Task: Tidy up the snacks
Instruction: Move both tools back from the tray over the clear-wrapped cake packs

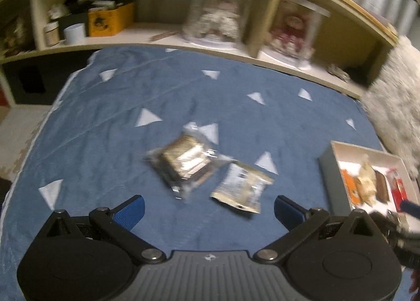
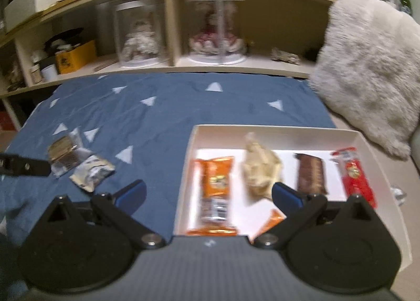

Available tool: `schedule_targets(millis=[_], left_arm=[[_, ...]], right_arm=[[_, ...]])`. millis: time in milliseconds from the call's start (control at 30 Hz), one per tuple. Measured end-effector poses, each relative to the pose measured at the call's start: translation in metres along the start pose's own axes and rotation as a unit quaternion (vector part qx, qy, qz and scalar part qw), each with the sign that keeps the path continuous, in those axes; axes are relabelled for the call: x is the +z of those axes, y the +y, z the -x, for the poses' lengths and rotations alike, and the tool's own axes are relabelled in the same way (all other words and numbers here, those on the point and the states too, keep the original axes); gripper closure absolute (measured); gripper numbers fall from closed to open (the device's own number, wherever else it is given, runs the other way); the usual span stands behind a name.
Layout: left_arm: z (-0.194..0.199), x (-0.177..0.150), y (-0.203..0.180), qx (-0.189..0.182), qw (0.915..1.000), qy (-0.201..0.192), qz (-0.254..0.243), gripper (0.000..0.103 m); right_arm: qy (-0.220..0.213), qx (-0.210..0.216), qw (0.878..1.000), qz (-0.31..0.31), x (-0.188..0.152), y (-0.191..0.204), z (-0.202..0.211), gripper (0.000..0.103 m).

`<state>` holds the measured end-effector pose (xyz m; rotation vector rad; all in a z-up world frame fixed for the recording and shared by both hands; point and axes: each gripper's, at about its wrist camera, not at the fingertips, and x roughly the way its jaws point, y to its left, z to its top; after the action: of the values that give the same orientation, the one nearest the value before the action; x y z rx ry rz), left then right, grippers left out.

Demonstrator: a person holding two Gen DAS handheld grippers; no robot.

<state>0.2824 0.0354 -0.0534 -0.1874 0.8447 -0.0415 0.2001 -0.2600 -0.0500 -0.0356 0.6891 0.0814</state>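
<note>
**Both grippers spread wide, two snack packets lying outside the white box**

Left wrist view: nearest the camera, the left gripper (image 1: 208,209) has its blue-padded fingers (image 1: 131,210) spread wide with nothing between them, hovering over the blue cloth (image 1: 105,127) with white triangles. Just beyond the gripper lie a clear-wrapped packet (image 1: 183,165) with dark contents and a pale foil packet (image 1: 241,186), touching or nearly touching each other, both well left of the white box (image 1: 328,167). The box sits at the right edge of the cloth. This view is blurred, so the print on the packets cannot be read. A wooden shelf (image 1: 210,46) runs behind the cloth.

Right wrist view: the right gripper (image 2: 208,193) is likewise spread wide and empty, poised over the near left part of the white box (image 2: 275,130). Inside the box, from its left wall, lie an orange bar (image 2: 215,182), a beige crumpled bag (image 2: 258,167), a brown bar (image 2: 311,172) and a red packet (image 2: 354,175); another orange wrapper (image 2: 271,223) lies at its near edge. Left of the box, on the cloth (image 2: 162,117), lie the two loose packets (image 2: 78,164). A fluffy cushion (image 2: 367,64) lies beyond the box's right side.
</note>
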Motion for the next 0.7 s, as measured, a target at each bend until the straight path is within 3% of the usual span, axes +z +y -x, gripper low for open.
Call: schedule_targets(millis=[167, 400, 567, 700], left_arm=[[-0.009, 0.006, 0.024, 0.013, 0.9997, -0.007, 0.018, 0.0], [-0.023, 0.018, 0.049, -0.014, 0.9973, -0.051, 0.052, 0.0], [-0.042, 0.029, 0.054, -0.062, 0.9925, -0.073, 0.076, 0.0], [-0.062, 0.035, 0.054, -0.115, 0.985, -0.08, 0.1, 0.0]], right_arm=[[-0.002, 0.024, 0.999, 0.031, -0.003, 0.031, -0.012, 0.001], [-0.023, 0.077, 0.997, 0.021, -0.005, 0.062, -0.033, 0.001], [-0.01, 0.132, 0.991, -0.015, -0.004, 0.07, -0.057, 0.024], [0.007, 0.166, 0.986, -0.033, -0.004, 0.077, -0.08, 0.033]])
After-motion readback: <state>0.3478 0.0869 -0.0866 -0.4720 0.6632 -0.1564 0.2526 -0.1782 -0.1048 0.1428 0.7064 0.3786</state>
